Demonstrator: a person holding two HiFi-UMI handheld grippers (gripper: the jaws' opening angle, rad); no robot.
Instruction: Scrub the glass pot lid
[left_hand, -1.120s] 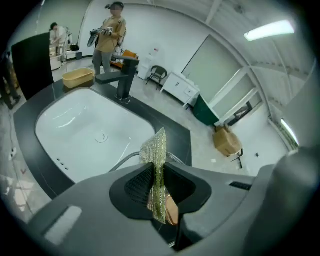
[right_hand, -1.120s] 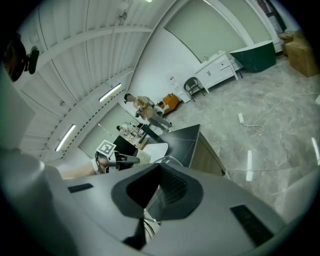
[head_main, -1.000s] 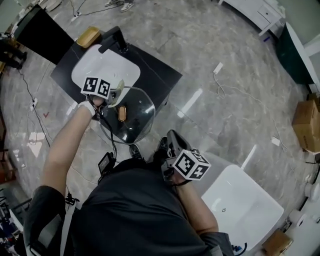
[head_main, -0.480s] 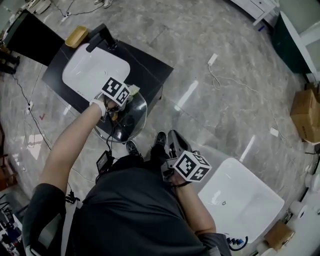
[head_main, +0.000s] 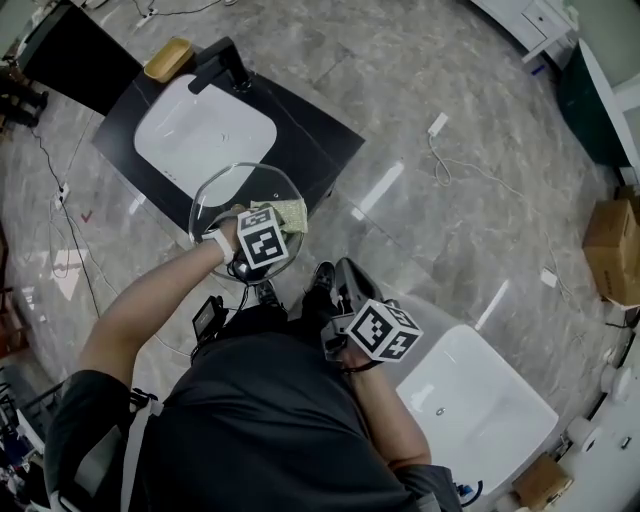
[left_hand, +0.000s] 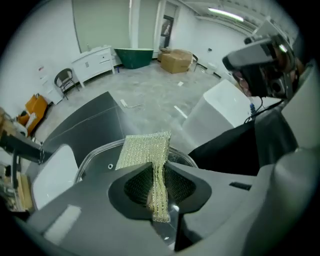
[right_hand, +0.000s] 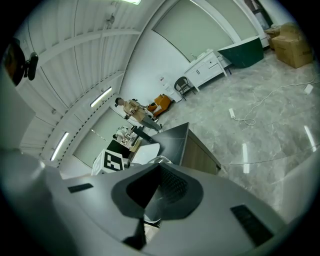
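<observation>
1. A black counter (head_main: 320, 135) with a white sink (head_main: 200, 135) stands ahead of the person.
2. The glass pot lid (head_main: 225, 195) hangs over the counter's near edge. It is round, with no long axis, and its broad face is turned up towards the head camera.
3. The left gripper (left_hand: 158, 197) is clamped at the lid's near rim. The right gripper (right_hand: 147, 205), by the person's waist, has its jaws together and empty.
4. A green-gold mesh cloth (left_hand: 145, 150) sits pinched in the left jaws, draped over the clear glass.
5. A small vent hole (left_hand: 110, 166) pierces the lid.

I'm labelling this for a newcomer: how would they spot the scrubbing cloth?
Start at the black counter with the white sink; a round glass lid is held up before it. Against that lid, pinched in the left tongs, is the cloth: the only yellow-green, woven thing there.
</observation>
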